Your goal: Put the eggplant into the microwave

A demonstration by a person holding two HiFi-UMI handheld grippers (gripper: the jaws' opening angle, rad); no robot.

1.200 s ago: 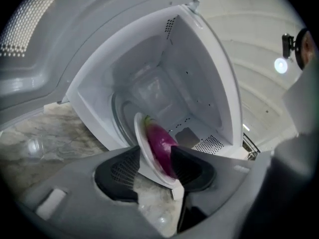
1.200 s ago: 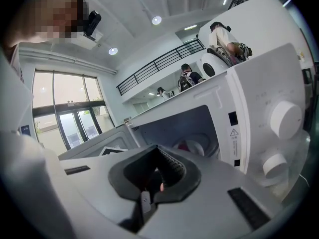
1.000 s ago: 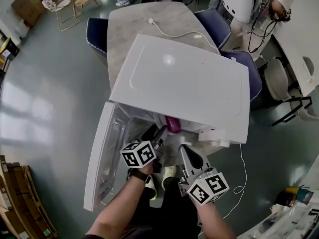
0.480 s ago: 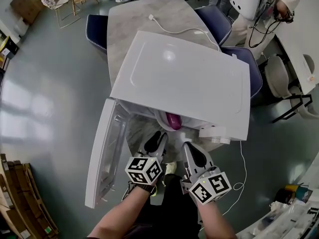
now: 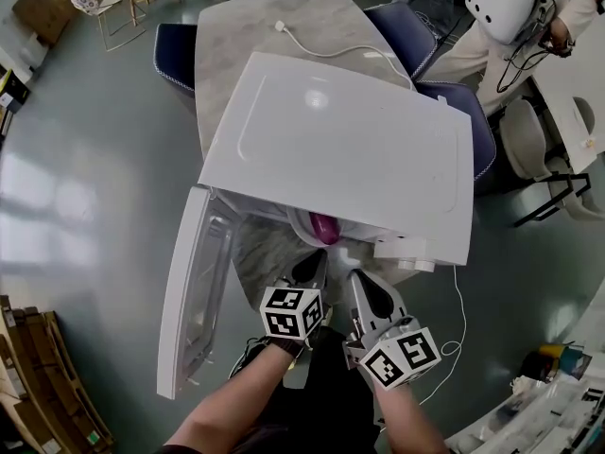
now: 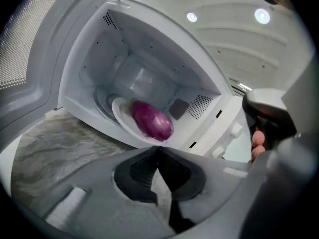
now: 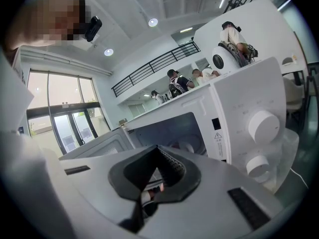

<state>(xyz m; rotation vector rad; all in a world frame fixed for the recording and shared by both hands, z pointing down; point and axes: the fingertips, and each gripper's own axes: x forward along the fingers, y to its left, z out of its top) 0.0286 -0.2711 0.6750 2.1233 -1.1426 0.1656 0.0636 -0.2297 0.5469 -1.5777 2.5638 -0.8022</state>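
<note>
Nearest the person, the left gripper (image 5: 310, 270) has its jaws pressed together with nothing between them, and it points into the open cavity. Beside it, the right gripper (image 5: 355, 280) is likewise closed and empty, and faces the control panel side. Both sit just off the near edge of the table (image 5: 248, 57). The microwave (image 5: 350, 149) stands at that near edge, its door (image 5: 194, 291) swung wide toward the left edge. The eggplant (image 6: 152, 120) lies inside on the turntable plate (image 6: 122, 117), toward the plate's front rim, clear of the cavity walls. Placement appears complete, and the door remains to be closed. The eggplant's skin is glossy and smooth, so it would likely slip under narrow pads. It looks firm, fairly light and liable to bruise. Any further hold is best taken across the thick middle, with moderate pressure. Beyond the microwave, a white cable (image 5: 326, 60) trails toward the far edge.
</note>
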